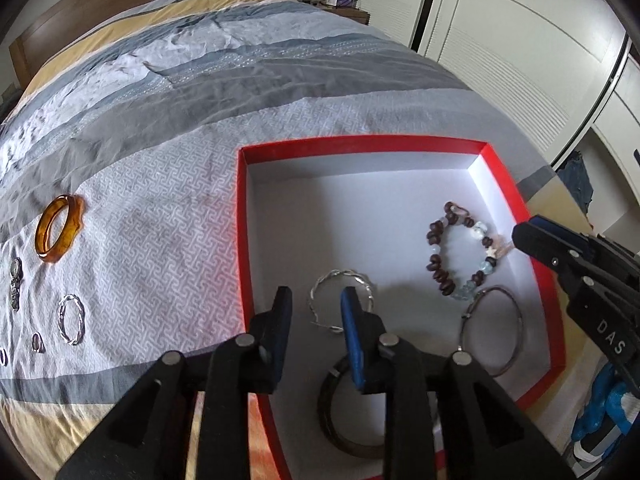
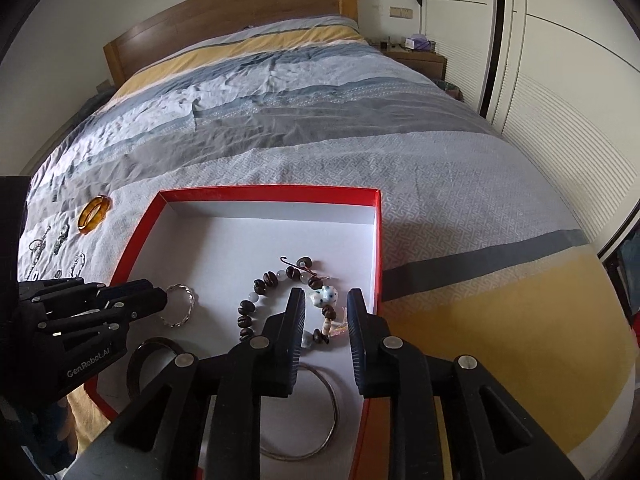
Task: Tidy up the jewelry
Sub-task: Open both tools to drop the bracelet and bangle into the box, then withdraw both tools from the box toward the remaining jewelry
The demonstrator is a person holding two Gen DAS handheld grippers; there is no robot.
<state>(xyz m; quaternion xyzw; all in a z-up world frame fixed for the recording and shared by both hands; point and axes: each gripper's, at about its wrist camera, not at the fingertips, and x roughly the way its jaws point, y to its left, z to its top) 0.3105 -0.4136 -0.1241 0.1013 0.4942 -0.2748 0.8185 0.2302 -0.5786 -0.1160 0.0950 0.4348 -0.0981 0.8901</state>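
A red box (image 1: 504, 172) with a white floor lies on the bed; it also shows in the right wrist view (image 2: 264, 193). Inside lie a beaded bracelet (image 1: 436, 268) (image 2: 252, 312), a twisted silver bangle (image 1: 320, 300) (image 2: 188, 300), a thin metal bangle (image 1: 516, 320) (image 2: 332, 408) and a dark bangle (image 1: 326, 412) (image 2: 134, 372). My left gripper (image 1: 316, 304) is open and empty over the box's near left part, by the silver bangle. My right gripper (image 2: 326, 300) is open and empty over the beaded bracelet. An amber bangle (image 1: 60, 228) (image 2: 94, 214) lies on the bedspread left of the box.
Small silver pieces lie on the bedspread at the left: a twisted ring (image 1: 72, 320), a chain piece (image 1: 15, 284) and small rings (image 1: 37, 342). A wooden headboard (image 2: 240, 12) stands at the back. White wardrobe doors (image 2: 560, 80) run along the right.
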